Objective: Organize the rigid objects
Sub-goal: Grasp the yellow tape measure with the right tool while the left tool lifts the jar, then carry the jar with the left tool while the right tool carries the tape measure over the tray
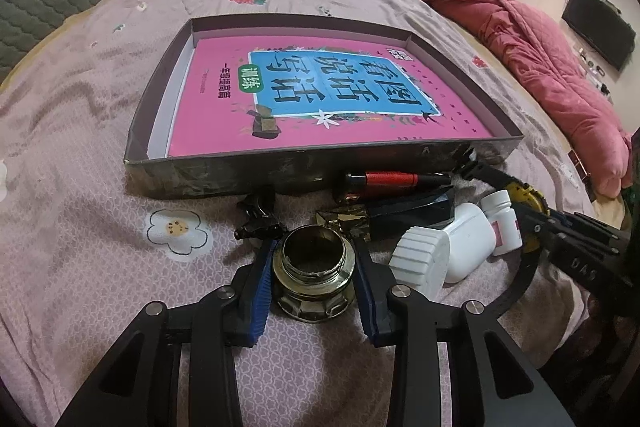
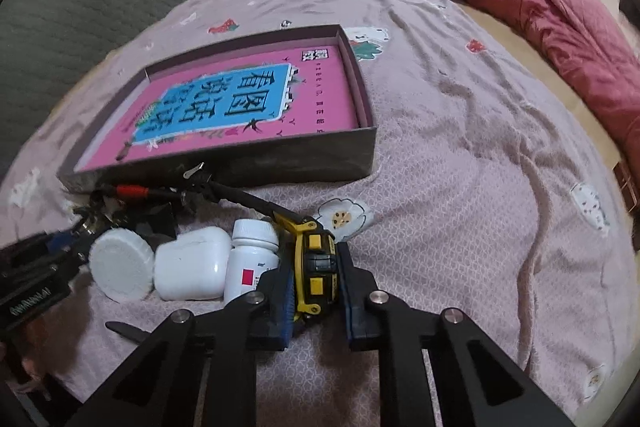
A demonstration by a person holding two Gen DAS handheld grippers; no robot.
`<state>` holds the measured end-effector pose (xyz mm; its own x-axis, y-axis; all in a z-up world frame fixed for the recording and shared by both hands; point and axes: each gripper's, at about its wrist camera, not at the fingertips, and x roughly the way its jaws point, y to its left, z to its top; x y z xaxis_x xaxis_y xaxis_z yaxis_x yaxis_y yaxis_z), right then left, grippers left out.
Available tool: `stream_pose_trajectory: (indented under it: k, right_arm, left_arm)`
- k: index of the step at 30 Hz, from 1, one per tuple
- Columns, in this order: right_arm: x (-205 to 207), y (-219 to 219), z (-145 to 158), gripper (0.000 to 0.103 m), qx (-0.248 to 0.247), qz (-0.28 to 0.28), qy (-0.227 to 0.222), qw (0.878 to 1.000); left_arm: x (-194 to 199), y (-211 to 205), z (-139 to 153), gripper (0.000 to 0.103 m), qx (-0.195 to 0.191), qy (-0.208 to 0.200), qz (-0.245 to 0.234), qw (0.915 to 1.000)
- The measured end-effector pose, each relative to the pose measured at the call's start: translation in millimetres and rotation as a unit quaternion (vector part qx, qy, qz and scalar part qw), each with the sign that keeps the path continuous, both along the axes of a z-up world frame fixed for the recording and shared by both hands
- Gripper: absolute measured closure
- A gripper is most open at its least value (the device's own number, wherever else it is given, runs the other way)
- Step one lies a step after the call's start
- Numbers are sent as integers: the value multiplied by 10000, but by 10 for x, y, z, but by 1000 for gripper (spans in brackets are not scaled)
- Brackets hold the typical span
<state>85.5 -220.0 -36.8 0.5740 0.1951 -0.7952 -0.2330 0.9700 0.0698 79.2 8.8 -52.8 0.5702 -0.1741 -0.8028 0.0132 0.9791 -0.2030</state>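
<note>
On the bed (image 1: 80, 187), a brass fitting (image 1: 313, 279) is flanked by the blue pads of the left gripper (image 1: 314, 287), whose jaws are set narrowly about it, though whether they press on it cannot be told. A yellow tape measure (image 2: 316, 267) is clamped between the pads of the right gripper (image 2: 316, 291), just beside a small white pill bottle (image 2: 252, 259) and a larger white bottle (image 2: 192, 263) lying on its side. Beyond both grippers, a shallow box (image 1: 280, 173) is seen holding a pink book (image 1: 320, 95), with a red pen (image 1: 396, 179) lying along its near wall.
</note>
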Motion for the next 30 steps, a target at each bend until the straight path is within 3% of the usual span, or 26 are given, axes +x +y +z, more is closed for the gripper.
stream_pose_trajectory:
  k: [11,30]
  right_arm:
    - [-57,-95,189,85,514,41,-352,9980]
    - [-164,-3,346,85,687,355,-671,9947]
  left_arm:
    - [-152,75,197,66,-162,-332,85,9993]
    - [-340,-11,474,66,-54,-685,7,9976]
